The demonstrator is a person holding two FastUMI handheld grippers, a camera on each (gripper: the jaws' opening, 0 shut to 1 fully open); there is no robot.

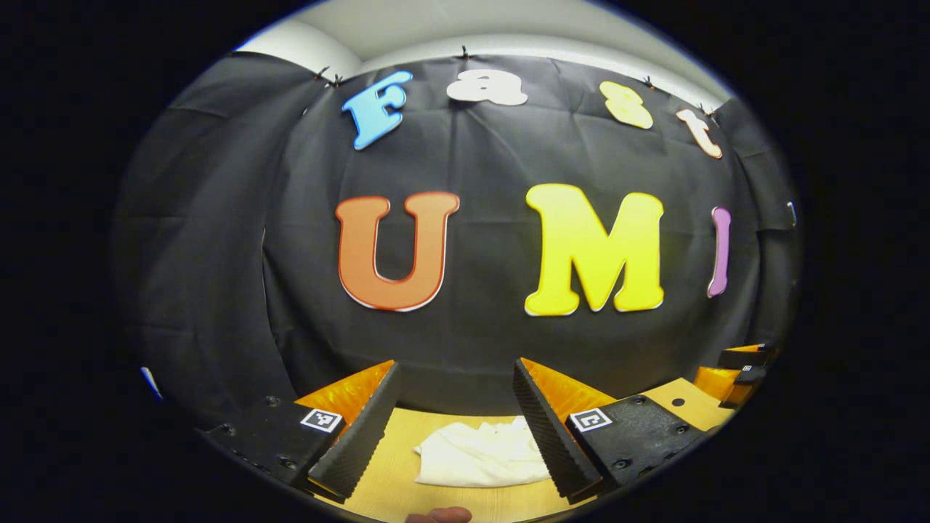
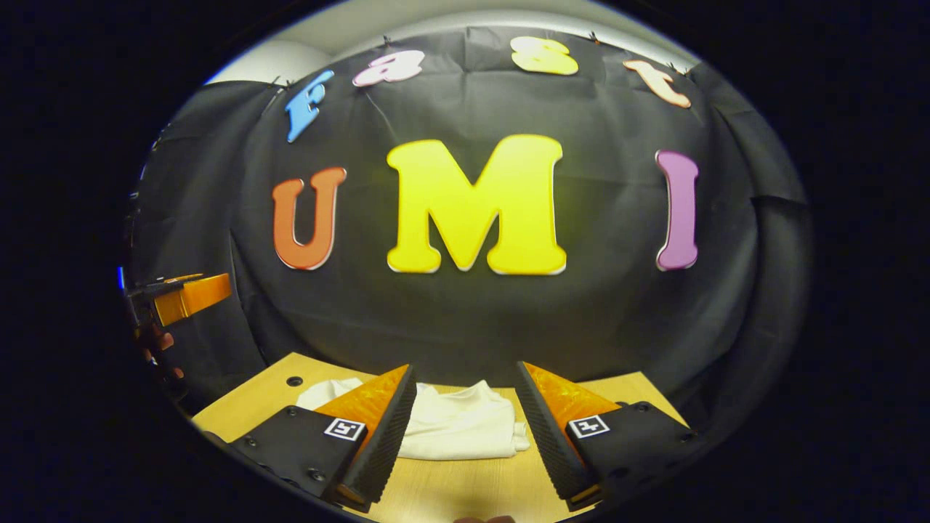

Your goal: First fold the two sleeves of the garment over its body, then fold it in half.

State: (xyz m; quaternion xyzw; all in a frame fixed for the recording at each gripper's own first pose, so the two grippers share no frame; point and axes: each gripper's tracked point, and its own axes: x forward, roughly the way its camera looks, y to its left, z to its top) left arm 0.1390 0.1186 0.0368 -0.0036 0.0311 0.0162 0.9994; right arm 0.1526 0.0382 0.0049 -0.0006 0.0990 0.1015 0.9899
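The white garment lies on the tabletop, ahead of and below both tools.

The left tool (image 1: 454, 407) and right tool (image 2: 465, 410) are spread wide, holding nothing; the garment (image 2: 458, 425) on the tabletop (image 2: 465, 487) looks about equally near both.

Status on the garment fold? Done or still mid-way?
Looks done or nearly so: the white garment lies as a compact bundle on the wooden table, no sleeve spread out, though I can't confirm each fold. Nothing in hand: left tongs and right tongs are both open, raised above the table and off the cloth. Left: at most tidying.
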